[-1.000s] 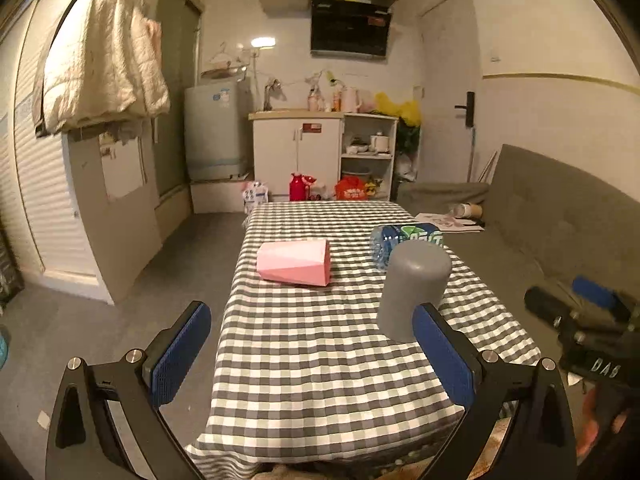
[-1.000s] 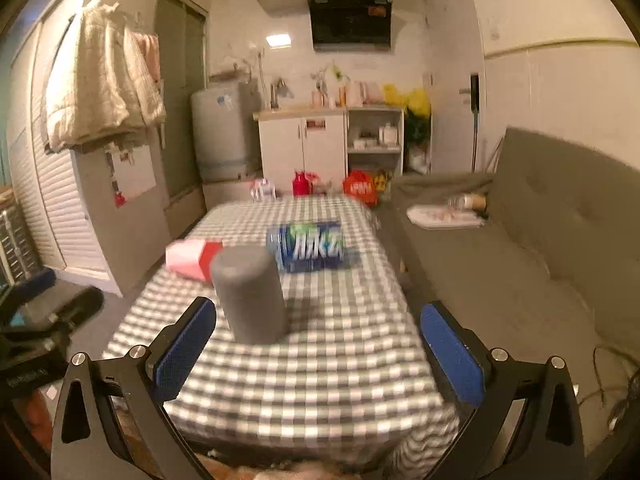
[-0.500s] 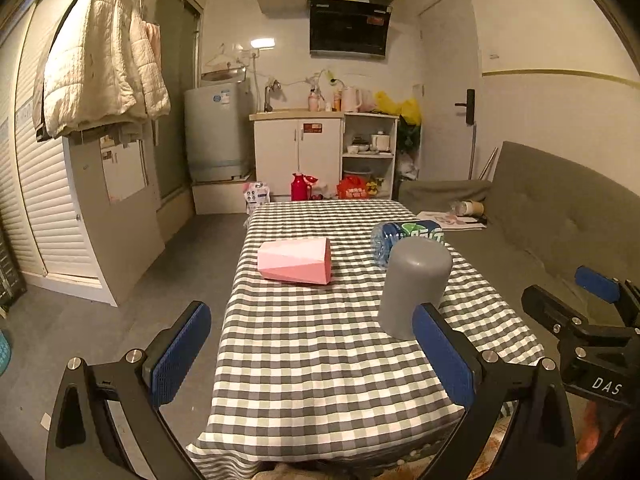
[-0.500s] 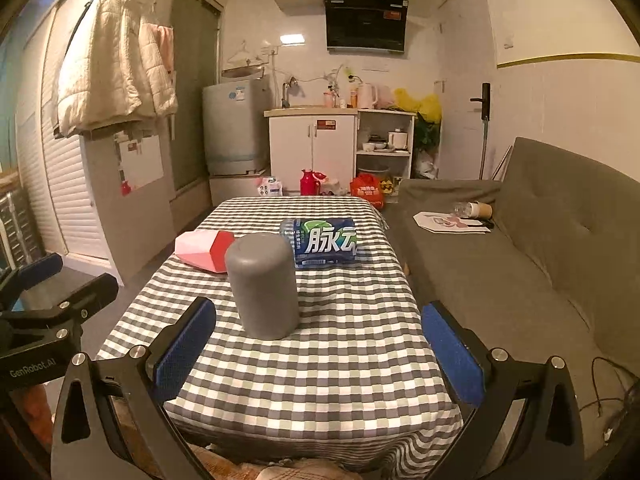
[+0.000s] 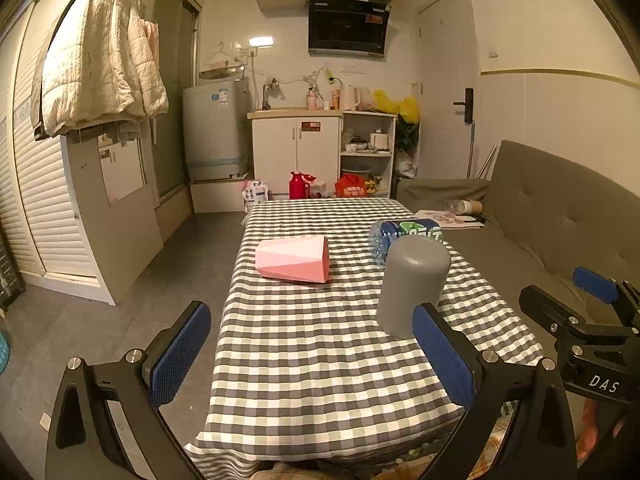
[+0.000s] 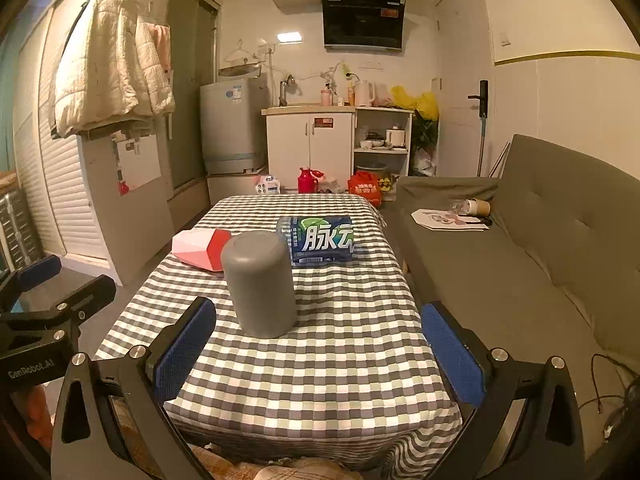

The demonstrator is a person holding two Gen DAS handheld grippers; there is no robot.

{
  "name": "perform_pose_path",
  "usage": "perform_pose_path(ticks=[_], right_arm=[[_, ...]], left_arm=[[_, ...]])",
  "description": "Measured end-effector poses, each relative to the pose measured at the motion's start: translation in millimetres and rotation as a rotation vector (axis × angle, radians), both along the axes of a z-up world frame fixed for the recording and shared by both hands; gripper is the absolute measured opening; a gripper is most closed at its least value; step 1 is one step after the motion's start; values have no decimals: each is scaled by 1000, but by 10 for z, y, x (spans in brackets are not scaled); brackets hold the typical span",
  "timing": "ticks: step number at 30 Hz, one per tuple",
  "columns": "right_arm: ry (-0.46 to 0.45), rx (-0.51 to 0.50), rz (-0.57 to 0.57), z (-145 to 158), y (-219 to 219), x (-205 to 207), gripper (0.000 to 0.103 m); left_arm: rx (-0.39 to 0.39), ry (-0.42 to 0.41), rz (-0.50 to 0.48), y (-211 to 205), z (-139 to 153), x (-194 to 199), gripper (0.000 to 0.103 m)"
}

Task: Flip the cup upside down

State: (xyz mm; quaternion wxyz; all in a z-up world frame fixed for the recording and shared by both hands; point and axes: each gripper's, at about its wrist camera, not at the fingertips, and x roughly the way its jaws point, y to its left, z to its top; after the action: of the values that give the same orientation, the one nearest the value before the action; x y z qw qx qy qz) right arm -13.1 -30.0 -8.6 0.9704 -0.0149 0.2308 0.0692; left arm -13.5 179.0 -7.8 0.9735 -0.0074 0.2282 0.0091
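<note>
A grey cup (image 5: 412,284) stands upside down on the checked tablecloth (image 5: 320,352); it also shows in the right wrist view (image 6: 260,284). A pink faceted cup (image 5: 294,260) lies on its side further back, its red mouth showing in the right wrist view (image 6: 202,249). My left gripper (image 5: 312,356) is open and empty, held back near the table's front edge. My right gripper (image 6: 320,354) is open and empty, also near the front edge, with the grey cup ahead of its left finger (image 6: 184,352). Neither gripper touches anything.
A blue-labelled water bottle (image 6: 322,239) lies on its side behind the grey cup. A grey sofa (image 6: 540,248) runs along the table's right side. Cabinets, a washing machine (image 5: 216,132) and floor clutter stand at the far end.
Both grippers stay open and empty. The right gripper has swung and steadied to face the table straight on. The cups and the bottle have not moved.
</note>
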Motion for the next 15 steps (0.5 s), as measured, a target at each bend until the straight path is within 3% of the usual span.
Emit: perform_pose_path(ticks=[15], right_arm=[[16, -6, -8, -20, 2, 14, 103]], left_arm=[[-8, 0, 0, -6, -23, -9, 103]])
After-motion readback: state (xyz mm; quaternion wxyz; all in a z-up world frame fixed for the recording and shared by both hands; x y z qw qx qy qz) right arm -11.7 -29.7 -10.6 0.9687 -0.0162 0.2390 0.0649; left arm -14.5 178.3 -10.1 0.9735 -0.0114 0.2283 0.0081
